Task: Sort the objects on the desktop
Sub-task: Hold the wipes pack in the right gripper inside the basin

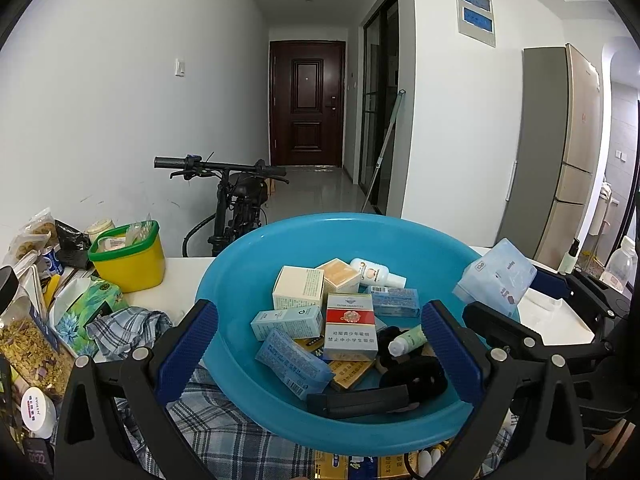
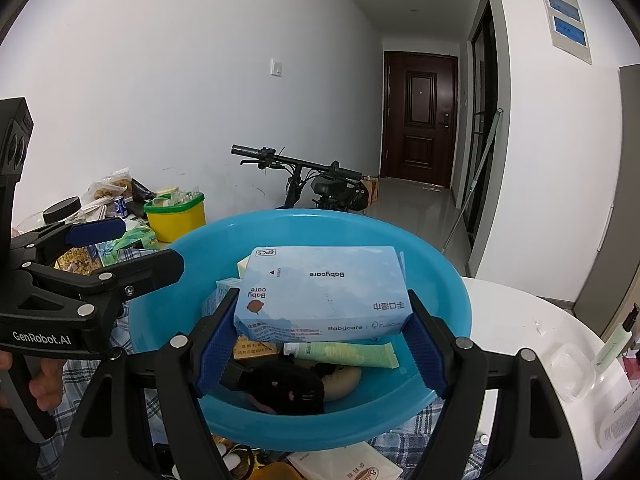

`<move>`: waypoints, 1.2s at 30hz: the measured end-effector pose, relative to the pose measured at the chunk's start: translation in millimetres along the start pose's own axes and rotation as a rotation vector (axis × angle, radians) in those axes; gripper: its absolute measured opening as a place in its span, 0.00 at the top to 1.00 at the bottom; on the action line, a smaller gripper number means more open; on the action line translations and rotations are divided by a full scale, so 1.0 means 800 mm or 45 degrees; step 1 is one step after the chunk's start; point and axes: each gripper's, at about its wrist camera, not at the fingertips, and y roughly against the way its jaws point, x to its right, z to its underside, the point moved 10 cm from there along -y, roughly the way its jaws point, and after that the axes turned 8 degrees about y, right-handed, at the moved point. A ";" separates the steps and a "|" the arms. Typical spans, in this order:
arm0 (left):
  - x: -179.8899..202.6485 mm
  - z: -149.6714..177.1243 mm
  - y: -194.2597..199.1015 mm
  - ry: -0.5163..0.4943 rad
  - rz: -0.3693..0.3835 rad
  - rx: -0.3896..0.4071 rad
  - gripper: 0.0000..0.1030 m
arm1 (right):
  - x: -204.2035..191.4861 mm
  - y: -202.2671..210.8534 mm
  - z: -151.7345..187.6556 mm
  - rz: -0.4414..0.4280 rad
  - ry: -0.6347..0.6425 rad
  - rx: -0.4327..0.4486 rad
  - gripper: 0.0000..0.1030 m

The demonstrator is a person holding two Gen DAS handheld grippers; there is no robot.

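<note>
both wrist views face the blue basin [image 1: 240, 264] closely, hallway beyond.

Left gripper [image 1: 319, 330], jaws spread wide, frames a blue basin [image 1: 240, 272] holding small boxes and a cigarette pack [image 1: 351, 326]. At right, the right gripper [image 1: 516, 304] grips a Babycare wipes pack [image 1: 494, 276] over the rim.

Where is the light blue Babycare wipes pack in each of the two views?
Left wrist view: the wipes pack is at the right, above the blue basin's rim, held by the right gripper.
Right wrist view: the pack fills the centre, between the gripper's fingers.
Shared landmark: the yellow tub.
</note>
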 end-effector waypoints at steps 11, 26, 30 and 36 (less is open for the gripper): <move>-0.001 0.000 0.000 -0.001 -0.003 0.000 0.00 | 0.001 -0.002 0.000 0.001 -0.002 -0.002 0.26; -0.010 -0.002 0.000 0.009 -0.019 -0.003 0.00 | -0.001 0.000 0.000 0.004 0.008 0.004 0.26; -0.013 -0.003 -0.001 0.016 -0.021 -0.003 0.00 | -0.002 0.000 0.001 0.001 0.008 0.000 0.26; -0.016 -0.005 0.001 0.027 -0.023 0.001 0.00 | -0.004 -0.001 0.001 -0.004 0.006 0.001 0.26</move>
